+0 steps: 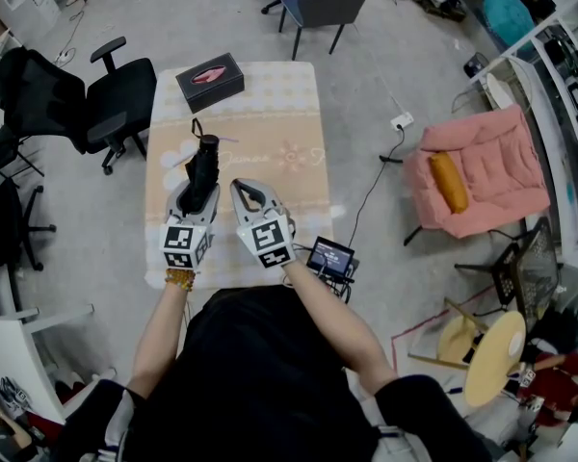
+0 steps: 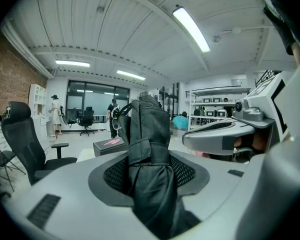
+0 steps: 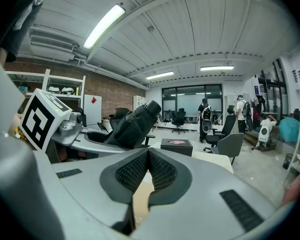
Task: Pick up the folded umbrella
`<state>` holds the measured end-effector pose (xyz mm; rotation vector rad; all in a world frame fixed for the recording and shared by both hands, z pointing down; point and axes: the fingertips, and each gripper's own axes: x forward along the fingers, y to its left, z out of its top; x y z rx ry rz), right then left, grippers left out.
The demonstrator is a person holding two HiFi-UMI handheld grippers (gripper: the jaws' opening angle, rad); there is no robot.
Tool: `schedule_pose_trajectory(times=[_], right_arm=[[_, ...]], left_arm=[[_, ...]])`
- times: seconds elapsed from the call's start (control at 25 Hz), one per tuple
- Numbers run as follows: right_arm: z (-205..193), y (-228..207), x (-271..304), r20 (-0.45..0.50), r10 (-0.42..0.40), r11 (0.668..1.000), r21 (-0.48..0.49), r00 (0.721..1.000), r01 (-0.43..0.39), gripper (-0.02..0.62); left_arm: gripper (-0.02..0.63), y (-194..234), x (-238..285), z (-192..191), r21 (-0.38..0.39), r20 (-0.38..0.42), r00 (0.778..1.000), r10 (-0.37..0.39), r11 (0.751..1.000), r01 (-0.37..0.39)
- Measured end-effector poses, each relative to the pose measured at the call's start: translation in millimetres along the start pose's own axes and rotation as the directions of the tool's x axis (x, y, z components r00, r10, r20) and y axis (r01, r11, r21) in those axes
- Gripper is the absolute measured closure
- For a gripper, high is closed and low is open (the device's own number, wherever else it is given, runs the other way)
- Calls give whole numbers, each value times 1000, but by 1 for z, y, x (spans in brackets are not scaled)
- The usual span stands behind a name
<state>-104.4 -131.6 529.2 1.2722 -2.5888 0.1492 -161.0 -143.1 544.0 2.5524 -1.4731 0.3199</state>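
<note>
A wide workroom with a grey floor lies below, with black office chairs (image 1: 116, 99) at the left and a pink armchair (image 1: 482, 166) at the right. In the middle stands the counter (image 1: 294, 114) under a pale flowered cloth, with a black box (image 1: 210, 81) at its far end.

The folded umbrella (image 1: 202, 169) is not lying on the cloth. It sits in the left gripper (image 1: 197, 198), over the counter's near left part, and looks to be held clear of the surface. In the left gripper view the jaws stand fairly wide and press on the bundled black fabric from both sides, just below its wrap band.

The umbrella's long axis runs along those jaws, away from the person towards the black box and tilted upward. The handle end, with its wrist loop, points farthest out.

The right gripper (image 1: 251, 194) hovers just beside the left one, to its right. Its jaws meet at the tips and hold nothing. From there the umbrella lies to the left and slants up across the right gripper view.

The left hand clearly has the umbrella, so any further lift seems to rest on it alone.
</note>
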Motion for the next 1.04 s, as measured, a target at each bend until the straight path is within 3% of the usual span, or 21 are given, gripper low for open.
schedule_pose_trajectory(times=[1.04], right_arm=[[0,-10,5,-8,-29,1000,1,1000,29,580]], left_arm=[[403,0,11,-6,-1,-22,999,-25,1000,25]])
